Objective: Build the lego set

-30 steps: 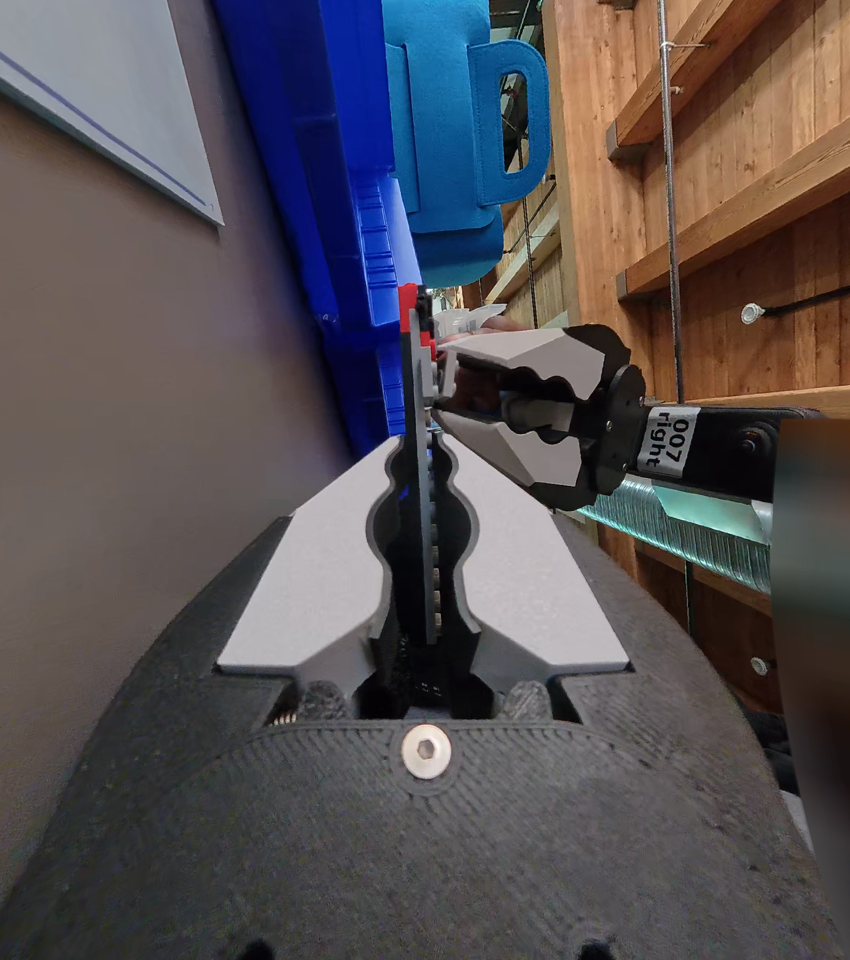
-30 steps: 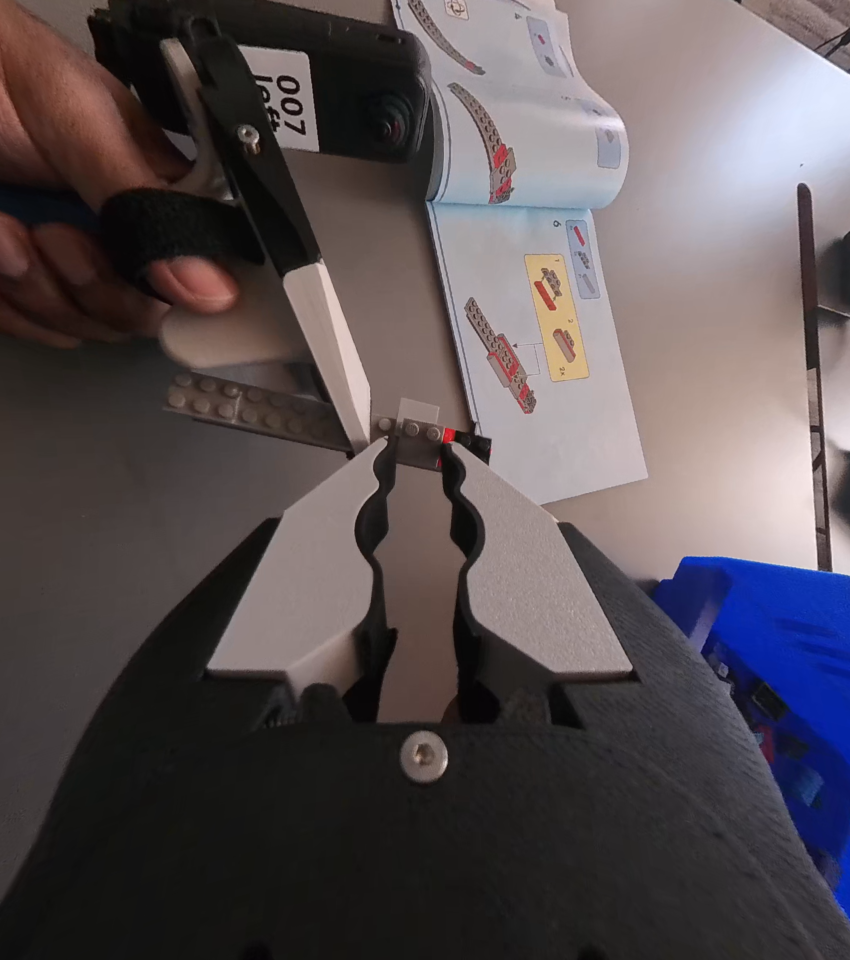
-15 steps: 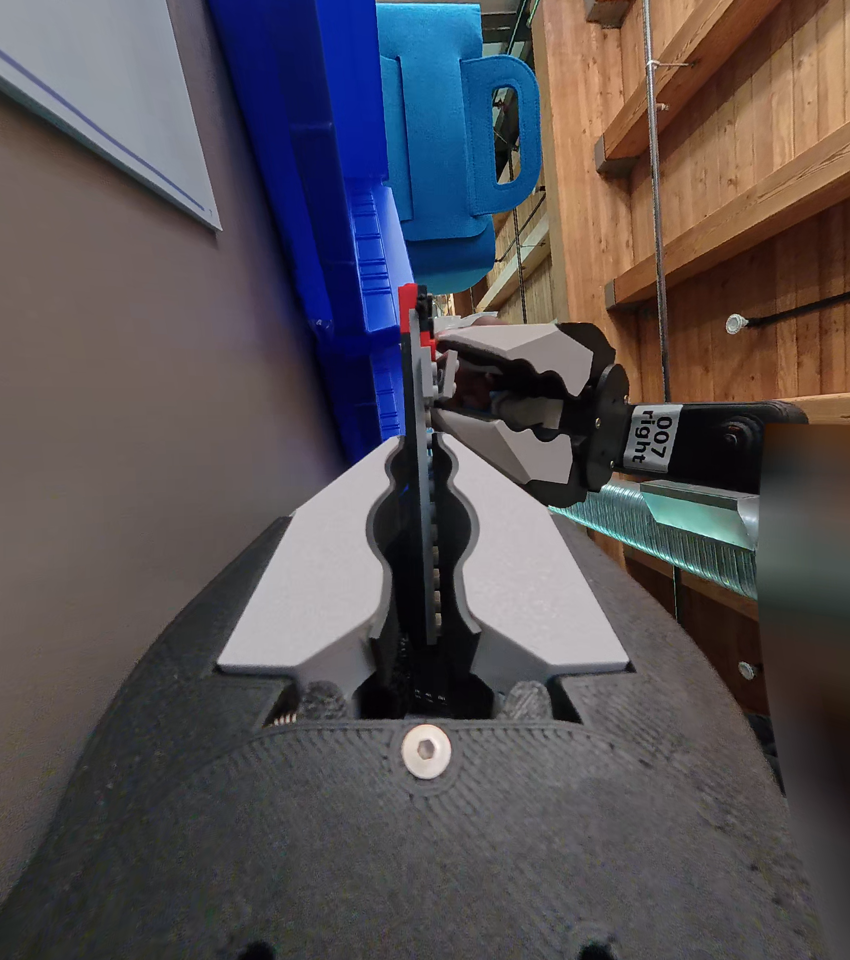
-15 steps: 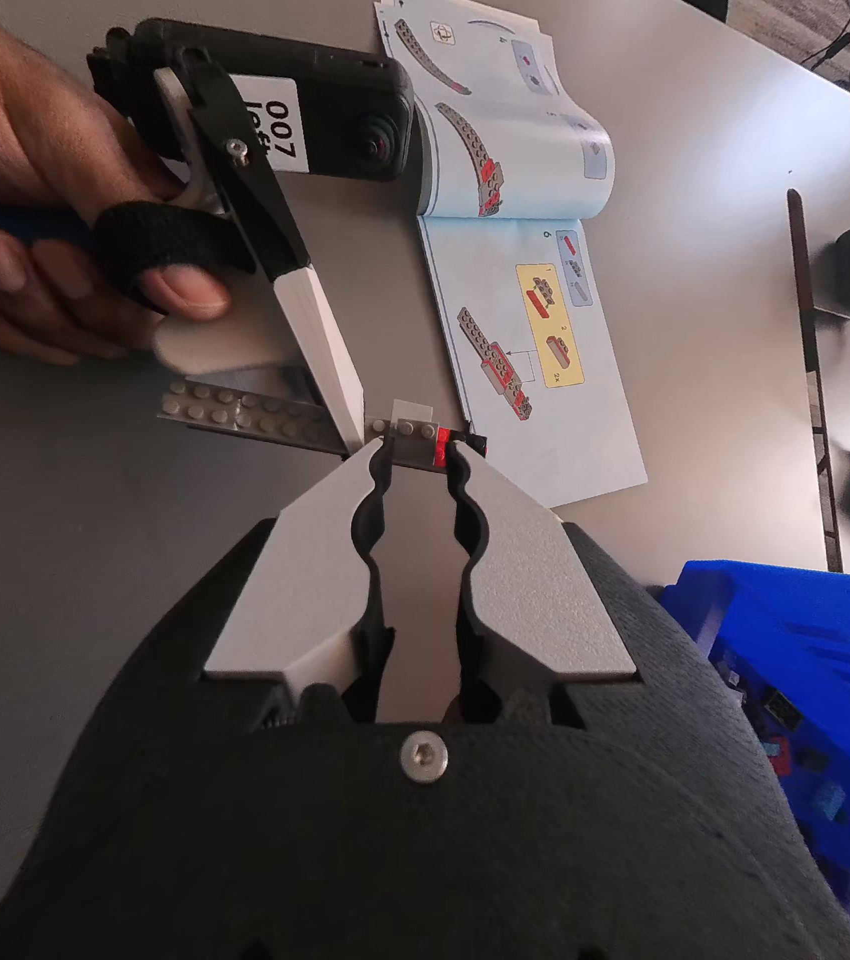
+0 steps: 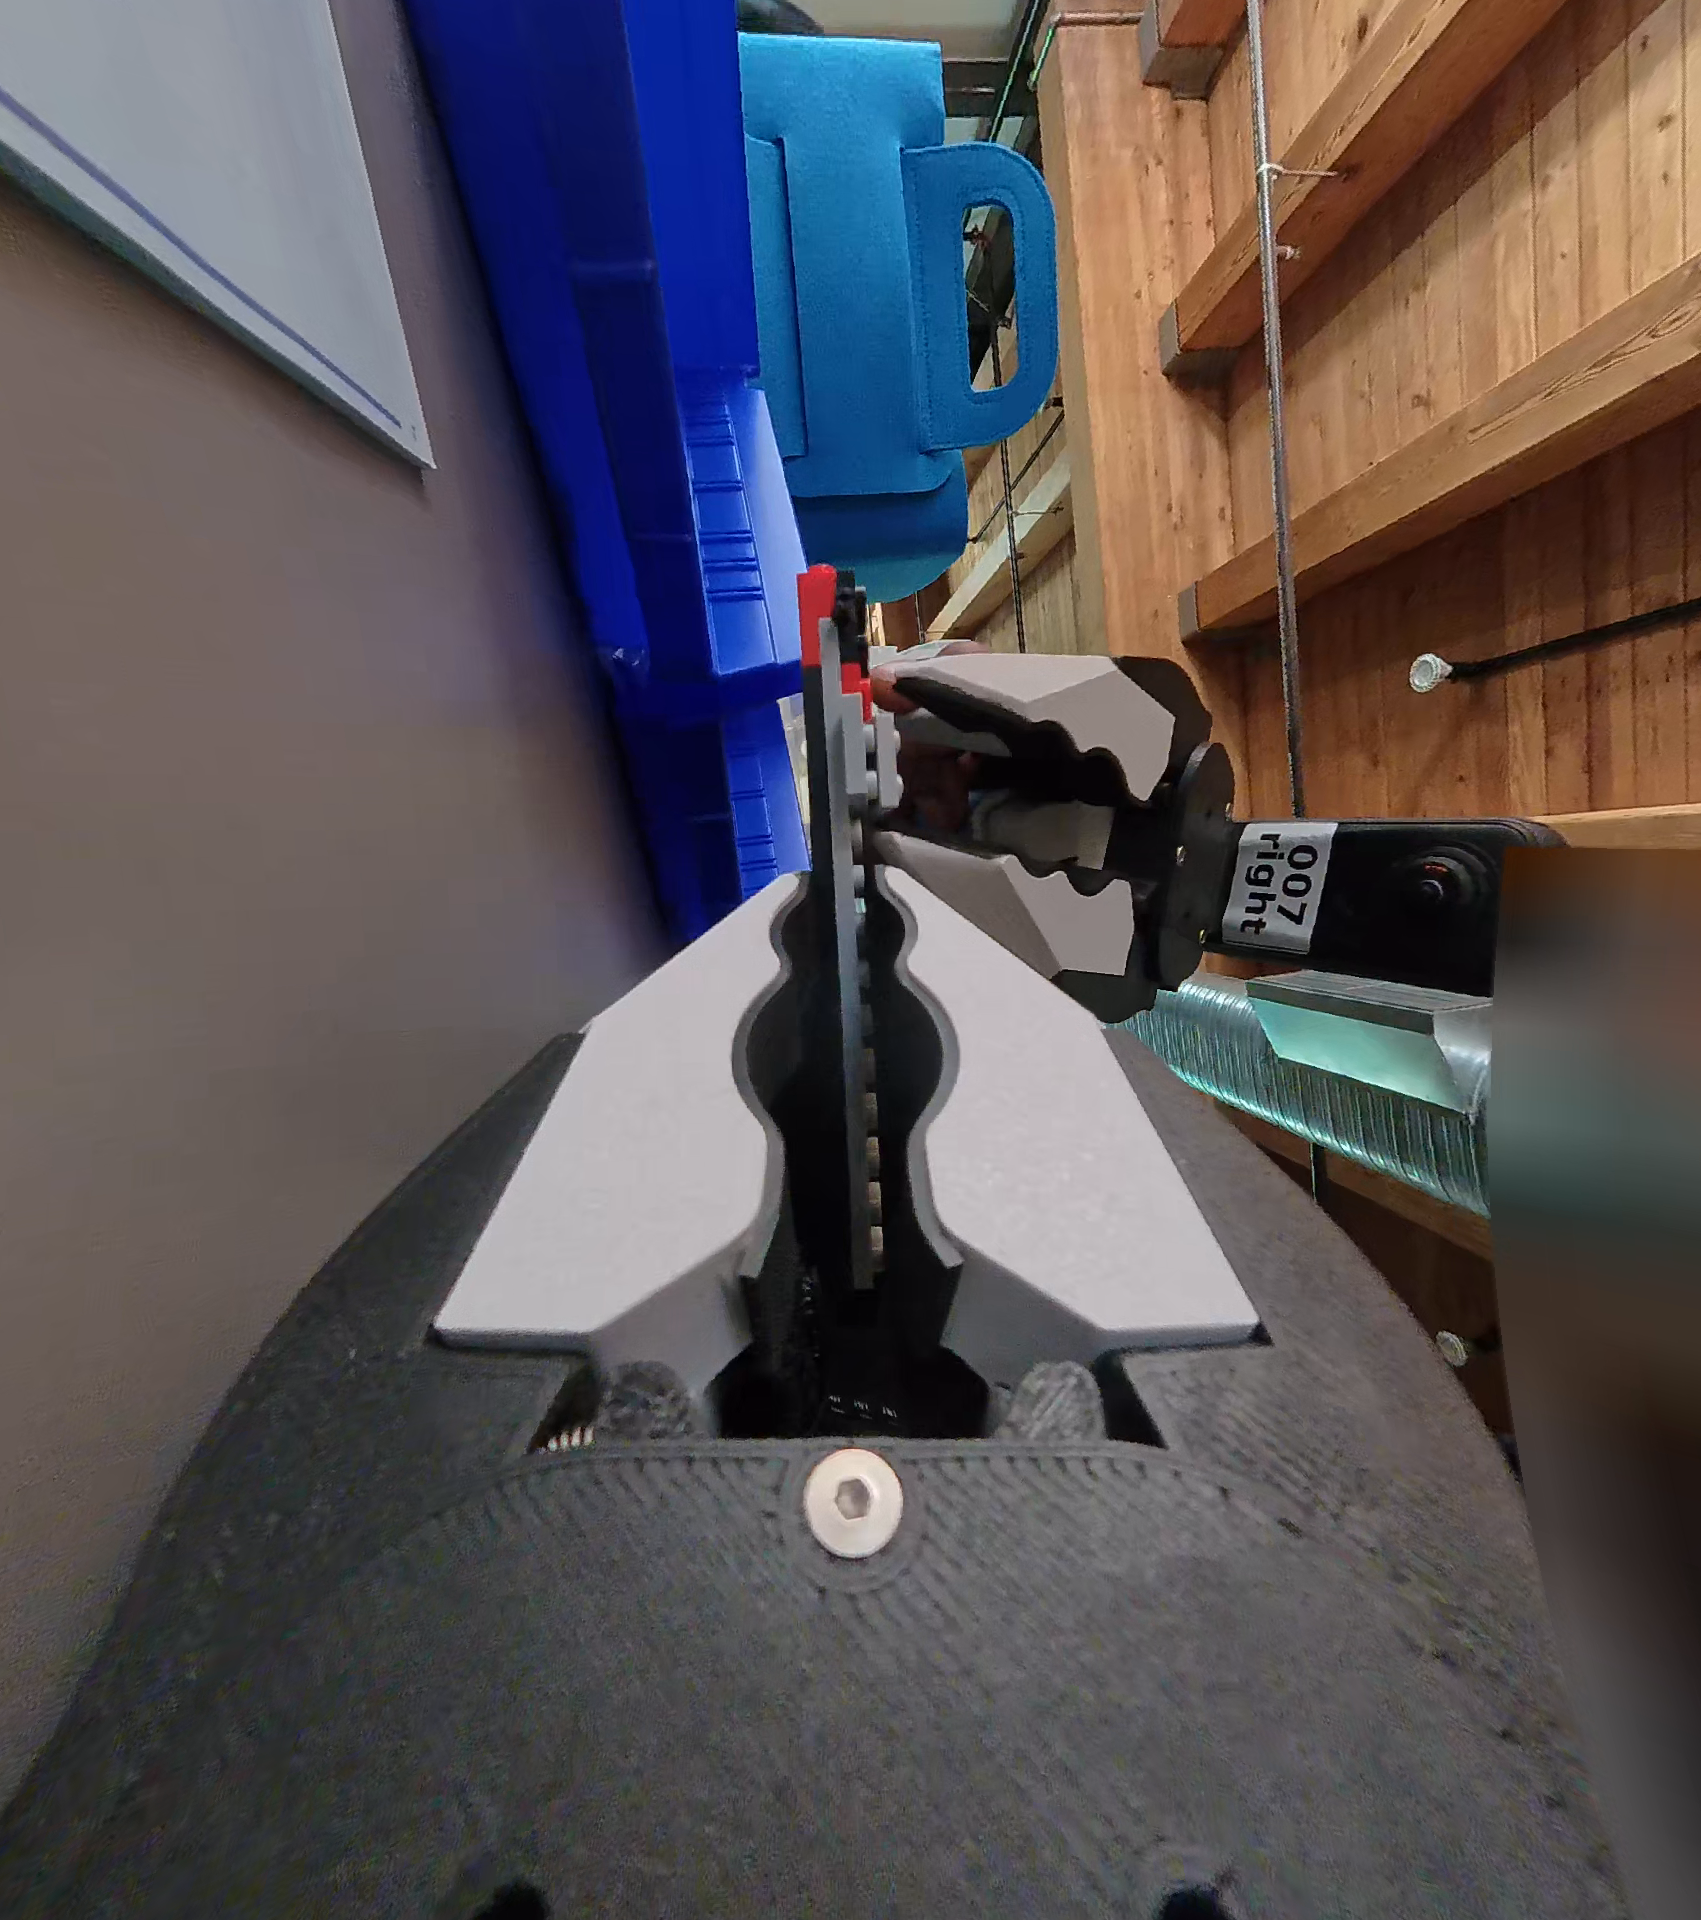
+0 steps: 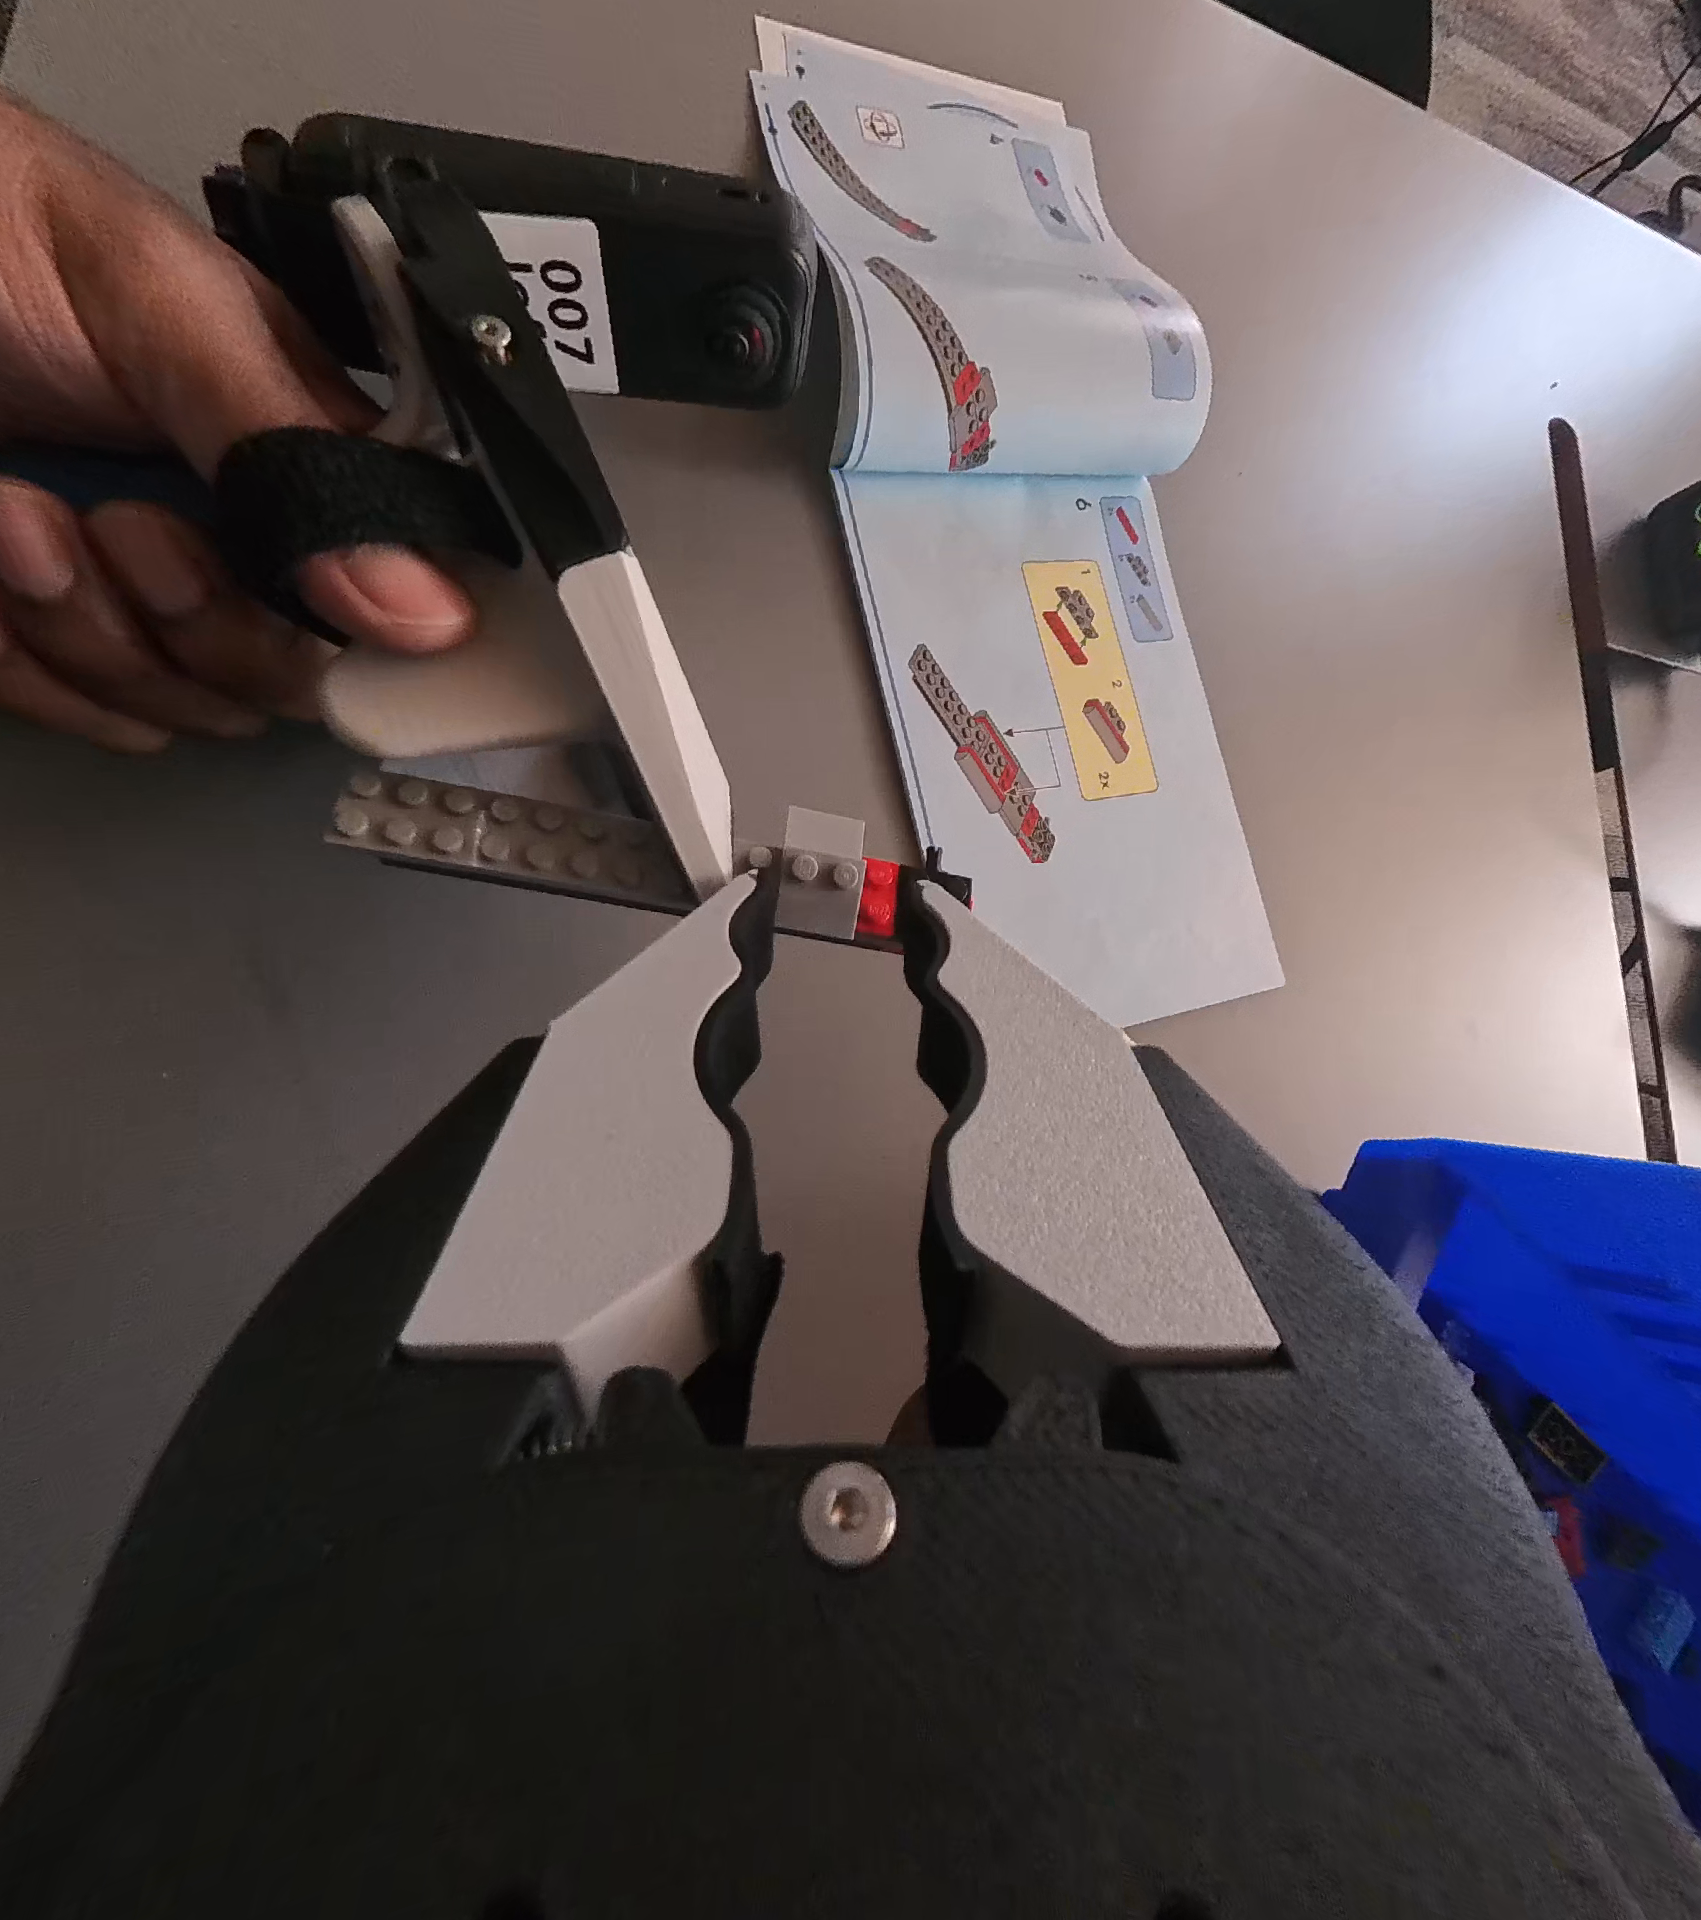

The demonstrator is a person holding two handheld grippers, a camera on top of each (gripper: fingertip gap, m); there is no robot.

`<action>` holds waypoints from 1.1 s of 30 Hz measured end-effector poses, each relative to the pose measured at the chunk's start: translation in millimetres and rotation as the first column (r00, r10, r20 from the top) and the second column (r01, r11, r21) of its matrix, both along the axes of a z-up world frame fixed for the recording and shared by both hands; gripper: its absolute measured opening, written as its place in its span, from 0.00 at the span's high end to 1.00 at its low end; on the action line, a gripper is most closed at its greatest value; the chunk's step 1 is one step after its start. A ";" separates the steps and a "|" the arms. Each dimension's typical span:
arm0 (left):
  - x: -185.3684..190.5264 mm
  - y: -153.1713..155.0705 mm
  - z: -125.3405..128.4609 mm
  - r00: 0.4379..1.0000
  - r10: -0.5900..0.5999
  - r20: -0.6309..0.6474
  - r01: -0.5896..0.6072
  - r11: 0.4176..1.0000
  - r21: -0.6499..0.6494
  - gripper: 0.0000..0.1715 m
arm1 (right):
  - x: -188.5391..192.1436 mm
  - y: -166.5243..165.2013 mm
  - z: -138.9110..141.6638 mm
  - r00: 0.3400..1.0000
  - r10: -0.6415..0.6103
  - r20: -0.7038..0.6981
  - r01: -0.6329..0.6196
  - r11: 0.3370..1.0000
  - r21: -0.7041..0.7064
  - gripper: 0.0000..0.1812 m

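Your left gripper [image 5: 851, 904] has matt grey plastic fingers [image 5: 659, 1132] with a fine grain, set in a black body ribbed with printed layer lines, and a bright metal screw [image 5: 852, 1502] sits in that body. The grey plate [image 6: 513, 831] between those fingers is smooth, studded plastic with a slight sheen; the red brick [image 6: 879, 891] at its tip is glossier. Beyond the plate you see a booklet [image 6: 1054, 665] of smooth paper on the table [image 6: 1345, 312], whose top is matt and even. The blue bin [image 6: 1594, 1309] nearest your right gripper [image 6: 830, 894] is shiny moulded plastic. Behind that gripper stand rough, knotty wooden boards [image 5: 1448, 416], a felt-like blue cloth bag [image 5: 877, 312] and a ribbed metal duct [image 5: 1345, 1122].
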State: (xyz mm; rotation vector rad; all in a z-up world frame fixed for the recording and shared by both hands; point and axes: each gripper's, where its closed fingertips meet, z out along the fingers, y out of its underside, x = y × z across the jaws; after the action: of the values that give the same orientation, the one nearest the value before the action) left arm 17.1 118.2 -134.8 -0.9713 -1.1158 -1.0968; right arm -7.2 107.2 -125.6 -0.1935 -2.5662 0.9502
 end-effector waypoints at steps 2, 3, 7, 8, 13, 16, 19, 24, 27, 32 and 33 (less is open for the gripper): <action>-0.5 -0.5 0.2 1.000 0.003 0.001 -0.003 1.000 0.002 0.96 | -0.4 0.0 0.2 1.000 0.000 -0.002 0.000 1.000 -0.002 0.85; -0.8 -0.7 0.3 1.000 0.004 0.002 -0.004 1.000 0.004 0.96 | -0.5 -0.1 0.7 1.000 0.000 -0.002 0.000 1.000 -0.005 0.85; -2.2 -2.1 1.7 1.000 0.013 0.003 -0.013 1.000 0.015 0.96 | -1.4 0.2 6.7 1.000 -0.014 0.014 0.015 0.998 -0.056 0.85; -2.9 -2.8 2.5 1.000 0.018 0.002 -0.018 1.000 0.019 0.96 | -2.8 1.5 9.6 0.999 -0.034 0.033 0.037 0.995 -0.089 0.85; -4.2 -4.1 5.1 0.999 0.036 -0.025 -0.035 0.999 0.019 0.96 | -17.9 16.6 18.8 0.937 -0.205 0.282 0.302 0.880 -0.366 0.83; -4.6 -3.7 6.0 0.998 0.044 -0.048 -0.044 0.999 0.009 0.96 | -20.8 22.9 13.8 0.834 -0.226 0.504 0.488 0.727 -0.483 0.78; -5.2 -3.6 6.4 0.997 0.053 -0.061 -0.053 0.999 0.003 0.96 | -17.1 20.9 3.5 0.732 -0.186 0.656 0.610 0.608 -0.508 0.73; -5.4 -2.7 6.2 0.995 0.059 -0.084 -0.060 0.998 -0.013 0.96 | -7.5 4.6 -6.2 0.640 -0.098 0.762 0.683 0.527 -0.505 0.71; -5.1 -2.3 5.9 0.994 0.061 -0.096 -0.064 0.998 -0.023 0.96 | -7.5 -1.3 -8.1 0.613 -0.061 0.787 0.698 0.509 -0.504 0.72; -4.5 -2.1 6.0 0.991 0.063 -0.117 -0.068 0.997 -0.037 0.96 | -10.1 -4.1 -7.5 0.607 -0.048 0.793 0.703 0.499 -0.507 0.78; -4.8 -2.5 5.8 0.991 0.065 -0.119 -0.070 0.997 -0.040 0.96 | -10.2 -3.9 -7.1 0.609 -0.046 0.792 0.701 0.499 -0.510 0.80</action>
State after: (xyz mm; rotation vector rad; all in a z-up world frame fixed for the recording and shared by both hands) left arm 12.2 115.7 -129.0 -1.0125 -1.0730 -0.9518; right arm -17.4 103.3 -132.6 -1.6757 -2.1521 2.0534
